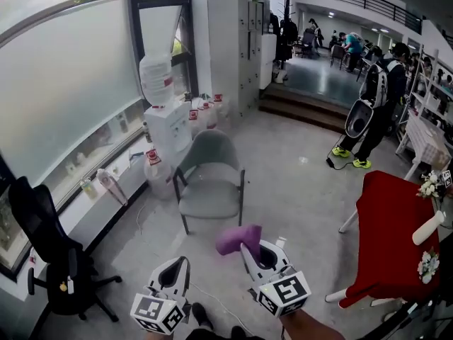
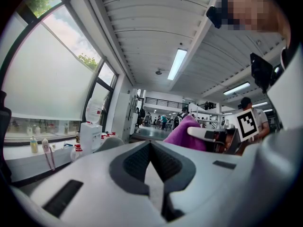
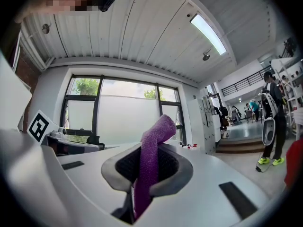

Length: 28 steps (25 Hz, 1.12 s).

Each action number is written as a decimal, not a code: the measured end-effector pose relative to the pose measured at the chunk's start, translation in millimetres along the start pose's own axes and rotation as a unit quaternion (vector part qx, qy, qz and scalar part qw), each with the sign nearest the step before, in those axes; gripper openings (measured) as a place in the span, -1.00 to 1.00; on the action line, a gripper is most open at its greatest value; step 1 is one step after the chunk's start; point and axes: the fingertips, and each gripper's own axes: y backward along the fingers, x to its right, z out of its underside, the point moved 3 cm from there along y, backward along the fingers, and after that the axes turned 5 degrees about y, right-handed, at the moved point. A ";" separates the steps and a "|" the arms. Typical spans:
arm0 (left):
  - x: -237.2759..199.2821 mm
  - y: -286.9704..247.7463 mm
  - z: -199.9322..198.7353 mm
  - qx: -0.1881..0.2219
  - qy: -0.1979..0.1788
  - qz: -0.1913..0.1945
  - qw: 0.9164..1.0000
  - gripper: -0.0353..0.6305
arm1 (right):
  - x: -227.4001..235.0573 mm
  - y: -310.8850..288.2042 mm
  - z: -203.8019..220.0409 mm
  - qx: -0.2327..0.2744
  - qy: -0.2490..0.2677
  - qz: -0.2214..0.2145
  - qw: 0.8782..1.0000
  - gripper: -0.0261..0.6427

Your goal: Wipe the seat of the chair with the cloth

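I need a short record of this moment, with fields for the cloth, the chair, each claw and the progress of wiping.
cloth: purple cloth, held in the air
right claw: shut on the cloth
left claw: shut, holds nothing
chair: grey armchair, ahead of both claws
wiping: not yet begun; cloth is apart from the seat

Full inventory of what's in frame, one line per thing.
chair: 1, grey-green, mid-floor ahead of the grippers
cloth: 1, purple, clamped in the right gripper
water dispenser: 1, white, by the window behind the chair
office chair: 1, black, near left by the window
table: 1, red cover, right edge
person: 1, dark clothes, standing far right
left gripper: 1, white, jaws together, empty
right gripper: 1, white, shut on the cloth
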 end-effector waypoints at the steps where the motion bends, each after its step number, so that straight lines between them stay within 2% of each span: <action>1: -6.3 -6.7 1.2 -0.001 0.002 0.002 1.000 -0.88 | 3.1 -8.1 3.5 -0.003 -0.001 0.001 1.000 -0.79; 5: -35.2 -38.6 -0.5 -0.003 0.012 0.012 1.000 -0.88 | 15.7 -45.9 10.0 -0.010 0.005 0.014 1.000 -0.79; 15: -120.7 -116.9 -35.3 0.012 0.003 0.059 0.998 -0.88 | 38.0 -151.2 8.6 -0.022 0.016 0.054 0.998 -0.79; 28: -221.8 -172.1 -57.5 0.005 0.017 0.084 0.996 -0.88 | 43.0 -256.5 6.5 -0.033 0.030 0.089 0.995 -0.79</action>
